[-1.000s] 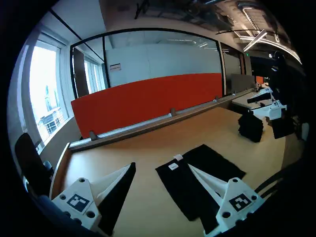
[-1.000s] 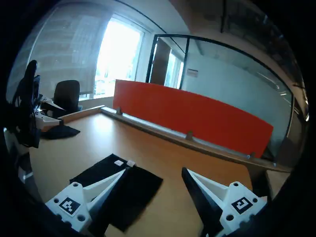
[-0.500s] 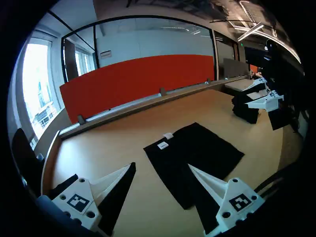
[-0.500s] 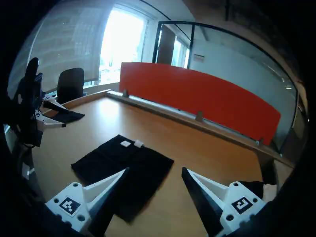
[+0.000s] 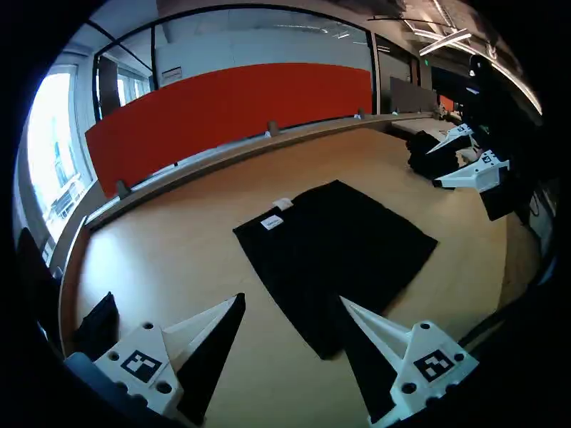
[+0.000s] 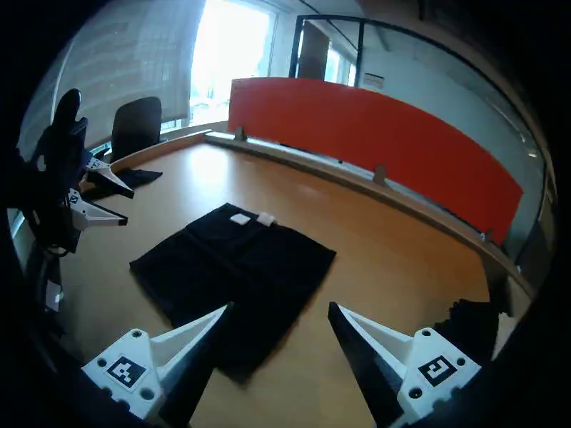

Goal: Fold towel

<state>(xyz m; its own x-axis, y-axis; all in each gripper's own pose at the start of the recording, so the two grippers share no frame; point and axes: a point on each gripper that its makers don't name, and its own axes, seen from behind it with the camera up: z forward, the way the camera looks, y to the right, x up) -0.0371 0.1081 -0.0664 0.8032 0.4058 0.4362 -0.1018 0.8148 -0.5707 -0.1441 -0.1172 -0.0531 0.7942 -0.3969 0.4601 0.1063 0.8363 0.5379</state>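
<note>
Just ahead of the left gripper [image 5: 291, 298] and right gripper [image 6: 280, 305], both spread wide and empty, the black towel [image 5: 335, 250] lay flat, so each should probably pinch a near corner squarely.

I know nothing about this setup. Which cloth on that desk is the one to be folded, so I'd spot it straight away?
Find the long orange divider along the wooden desk. In front of it, mid-desk, a black towel lies spread flat. Unlike the heaped dark cloths at the desk's ends, it has two small white tags on its edge nearest the divider.
</note>
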